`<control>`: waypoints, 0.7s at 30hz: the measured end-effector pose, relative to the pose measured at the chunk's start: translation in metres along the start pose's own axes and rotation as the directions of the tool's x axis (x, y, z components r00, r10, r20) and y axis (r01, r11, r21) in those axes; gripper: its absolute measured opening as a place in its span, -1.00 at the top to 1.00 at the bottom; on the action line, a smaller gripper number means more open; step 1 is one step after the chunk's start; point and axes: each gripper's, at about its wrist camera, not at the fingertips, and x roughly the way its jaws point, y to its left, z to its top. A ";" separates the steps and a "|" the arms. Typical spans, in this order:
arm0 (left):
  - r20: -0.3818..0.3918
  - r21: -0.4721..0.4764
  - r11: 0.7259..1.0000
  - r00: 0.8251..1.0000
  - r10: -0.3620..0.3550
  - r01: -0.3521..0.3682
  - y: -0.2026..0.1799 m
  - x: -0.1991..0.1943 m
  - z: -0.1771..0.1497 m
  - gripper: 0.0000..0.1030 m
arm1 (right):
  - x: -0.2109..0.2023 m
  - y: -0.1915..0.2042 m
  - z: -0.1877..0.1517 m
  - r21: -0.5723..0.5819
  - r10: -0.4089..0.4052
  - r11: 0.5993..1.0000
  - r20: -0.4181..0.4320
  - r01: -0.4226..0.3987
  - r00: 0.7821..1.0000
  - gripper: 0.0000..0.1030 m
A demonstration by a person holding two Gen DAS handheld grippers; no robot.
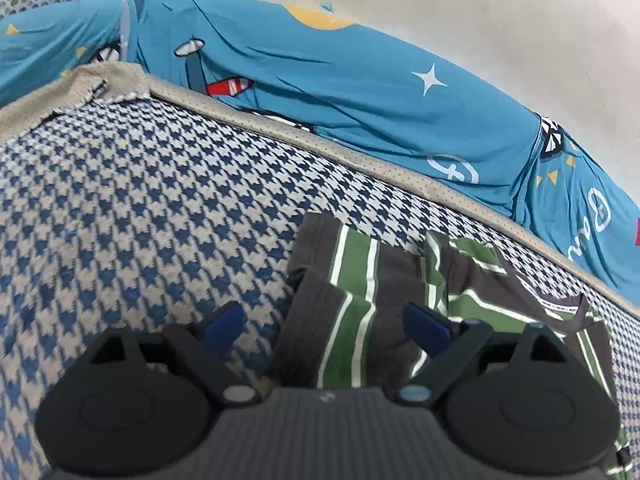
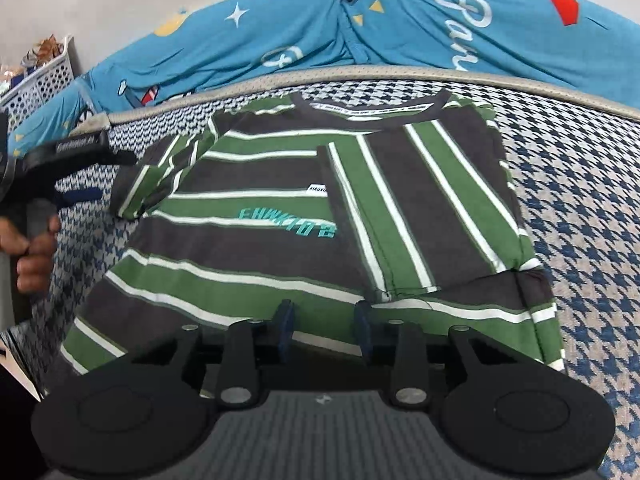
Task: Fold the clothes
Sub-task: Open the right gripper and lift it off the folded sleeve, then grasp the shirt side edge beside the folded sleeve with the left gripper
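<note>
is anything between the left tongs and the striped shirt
Nothing visible. The left tongs stand open right over the striped shirt, at its folded sleeve edge on the houndstooth mattress, with only bare fabric between the blue pads.

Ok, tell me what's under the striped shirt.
The striped shirt lies on a blue-and-beige houndstooth cover, which shows all around it. Whether anything else sits beneath the shirt is hidden by its folded layers.
</note>
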 end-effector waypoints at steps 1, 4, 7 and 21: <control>-0.004 -0.002 1.000 1.000 0.000 0.000 0.000 0.003 0.001 -0.76 | 0.000 0.001 0.000 -0.007 -0.001 1.000 0.002 0.001 1.000 0.30; -0.022 -0.003 1.000 1.000 -0.006 0.006 0.001 0.012 0.003 -0.58 | 0.003 0.000 0.001 -0.005 0.006 1.000 0.003 -0.006 1.000 0.25; -0.039 0.009 1.000 0.999 -0.001 0.001 0.000 0.021 0.004 -0.36 | 0.005 -0.004 0.003 0.025 0.025 0.999 0.000 -0.025 1.000 0.23; -0.001 0.035 0.999 0.999 0.037 -0.037 -0.010 0.025 0.006 0.77 | 0.009 -0.003 0.005 0.018 0.033 0.999 0.005 -0.033 0.999 0.16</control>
